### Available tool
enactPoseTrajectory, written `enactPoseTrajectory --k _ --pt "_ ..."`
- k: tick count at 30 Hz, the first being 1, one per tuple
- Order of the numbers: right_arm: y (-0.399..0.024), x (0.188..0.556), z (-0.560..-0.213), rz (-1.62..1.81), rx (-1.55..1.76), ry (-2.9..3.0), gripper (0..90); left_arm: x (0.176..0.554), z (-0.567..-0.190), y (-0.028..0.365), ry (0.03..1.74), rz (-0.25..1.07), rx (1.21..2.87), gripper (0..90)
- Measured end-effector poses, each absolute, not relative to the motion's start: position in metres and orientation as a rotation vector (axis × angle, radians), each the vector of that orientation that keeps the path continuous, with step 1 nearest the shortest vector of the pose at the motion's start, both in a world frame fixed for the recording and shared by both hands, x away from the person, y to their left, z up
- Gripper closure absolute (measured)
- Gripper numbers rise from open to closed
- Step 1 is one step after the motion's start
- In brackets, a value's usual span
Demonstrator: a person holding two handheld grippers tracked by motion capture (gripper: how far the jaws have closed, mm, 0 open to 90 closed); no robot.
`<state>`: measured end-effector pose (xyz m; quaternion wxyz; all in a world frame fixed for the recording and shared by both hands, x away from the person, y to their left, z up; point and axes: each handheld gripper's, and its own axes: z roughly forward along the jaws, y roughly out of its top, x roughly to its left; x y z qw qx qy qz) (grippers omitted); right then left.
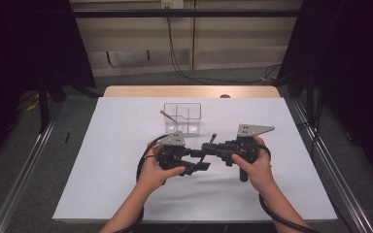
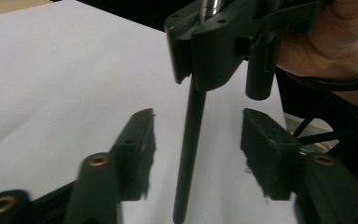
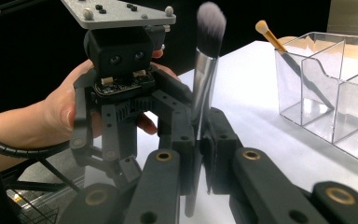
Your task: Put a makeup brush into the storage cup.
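The right tool (image 3: 200,154) is clamped on a makeup brush (image 3: 204,88), holding it upright above the white worktop (image 1: 116,160), bristles up and black handle hanging down. The left tool (image 2: 198,140) faces it with its jaws apart on either side of that handle (image 2: 189,154), not touching it, so I judge a handover is only half made. Behind both hands stands a clear organizer (image 1: 182,118) with 1 orange-handled brush (image 3: 272,37) already leaning in a compartment. Left to do, as I read it: take the grip and put this brush in the organizer.
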<state>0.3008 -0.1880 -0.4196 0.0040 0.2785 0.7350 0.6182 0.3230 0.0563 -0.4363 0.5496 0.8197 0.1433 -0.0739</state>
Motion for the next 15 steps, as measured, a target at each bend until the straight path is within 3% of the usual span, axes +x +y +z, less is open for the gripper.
enactPoseTrajectory --k 5,15 --pt "-0.1887 0.3009 -0.4201 1.931 0.874 2.304 84.1 0.3237 -0.4351 0.0560 0.335 -0.176 1.929 63.1" --pt "-0.1887 0.3000 -0.4207 1.931 0.863 2.309 84.1 0.3258 -0.4332 0.0580 0.343 -0.176 1.936 75.7"
